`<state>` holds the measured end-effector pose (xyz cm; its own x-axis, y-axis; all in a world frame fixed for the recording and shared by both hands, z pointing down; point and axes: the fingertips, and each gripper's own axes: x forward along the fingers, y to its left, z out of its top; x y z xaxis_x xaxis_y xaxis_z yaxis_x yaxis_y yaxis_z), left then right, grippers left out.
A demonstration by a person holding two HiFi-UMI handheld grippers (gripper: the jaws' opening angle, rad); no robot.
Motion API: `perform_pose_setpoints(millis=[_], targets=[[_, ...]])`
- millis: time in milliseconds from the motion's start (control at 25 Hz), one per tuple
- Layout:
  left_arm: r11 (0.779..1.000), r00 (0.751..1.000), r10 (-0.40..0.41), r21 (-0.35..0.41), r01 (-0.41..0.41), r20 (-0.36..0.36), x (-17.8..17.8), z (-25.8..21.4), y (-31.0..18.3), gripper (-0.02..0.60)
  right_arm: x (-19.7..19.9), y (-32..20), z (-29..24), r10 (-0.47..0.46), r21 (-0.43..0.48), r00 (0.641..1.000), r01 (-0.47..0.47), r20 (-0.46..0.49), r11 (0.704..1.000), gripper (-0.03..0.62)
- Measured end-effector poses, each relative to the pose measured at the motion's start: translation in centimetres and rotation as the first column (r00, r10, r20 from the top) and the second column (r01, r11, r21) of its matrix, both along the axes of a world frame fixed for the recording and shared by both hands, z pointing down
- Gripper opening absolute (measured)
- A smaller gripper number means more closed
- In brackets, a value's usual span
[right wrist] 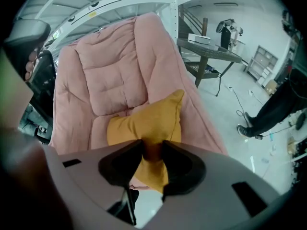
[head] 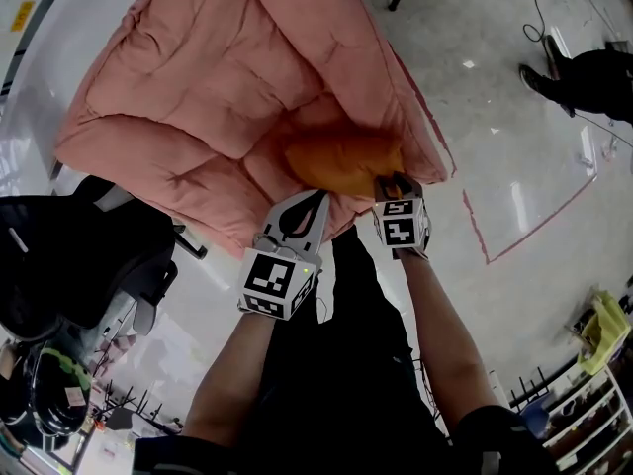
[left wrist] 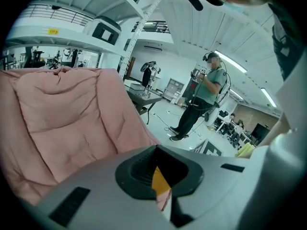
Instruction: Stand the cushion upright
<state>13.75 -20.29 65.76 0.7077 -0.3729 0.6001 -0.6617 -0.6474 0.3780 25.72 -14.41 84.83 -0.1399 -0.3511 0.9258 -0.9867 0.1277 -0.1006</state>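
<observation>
Both bare forearms reach forward from the bottom of the head view, close together, the left one held a little nearer the body than the right. The right tool (head: 396, 182) has its marker cube facing the camera, and its jaws are clamped on the orange-yellow cushion (head: 341, 158). In the right tool's own view the dark pads squeeze a fold of the fabric low on the cushion (right wrist: 153, 121), which bulges above and below the pinch at the right tool (right wrist: 152, 150). The cushion lies on the pink quilted pad (head: 218, 77), one corner pointing up along it. The left tool (head: 318, 198) touches the cushion's near edge just left of the right tool, its jaws drawn together at the tips. Its own view shows only a sliver of the cushion (left wrist: 160, 181) in the gap behind the tips of the left tool (left wrist: 156, 152), so I cannot tell whether any fabric is pinched there. The tool bodies cover the cushion's near edge in both tool views. The head view blurs its outline, so how far it leans is unclear. A black chair (head: 79, 255) stands left of the arms, cut off by the frame. A bystander (left wrist: 201, 99) stands well beyond on the floor.
</observation>
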Motion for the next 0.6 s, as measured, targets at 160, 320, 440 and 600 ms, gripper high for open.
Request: perform_pose_setpoints(millis=[160, 320, 440, 600], targets=[[1.0, 1.0, -0.016, 0.012, 0.016, -0.002, -0.9, -0.5, 0.1, 0.006, -0.8, -0.1, -0.5, -0.038, 0.024, 0.999, 0.038, -0.01, 0.999, 0.098], [0.999, 1.0, -0.027, 0.024, 0.027, -0.002, -2.0, -0.9, 0.4, 0.006, -1.7, -0.3, -2.0, -0.085, 0.041, 0.996, 0.086, -0.024, 0.995, 0.083], [0.998, 0.999, -0.043, 0.038, 0.043, -0.001, -2.8, -1.6, 0.6, 0.006, -2.7, -0.4, -3.6, -0.14, 0.062, 0.99, 0.141, -0.033, 0.988, 0.077], [0.996, 0.998, -0.067, 0.06, 0.067, -0.01, -4.1, -2.9, 0.4, 0.006, -4.4, -1.2, -5.9, -0.226, 0.09, 0.972, 0.231, -0.062, 0.969, 0.074]])
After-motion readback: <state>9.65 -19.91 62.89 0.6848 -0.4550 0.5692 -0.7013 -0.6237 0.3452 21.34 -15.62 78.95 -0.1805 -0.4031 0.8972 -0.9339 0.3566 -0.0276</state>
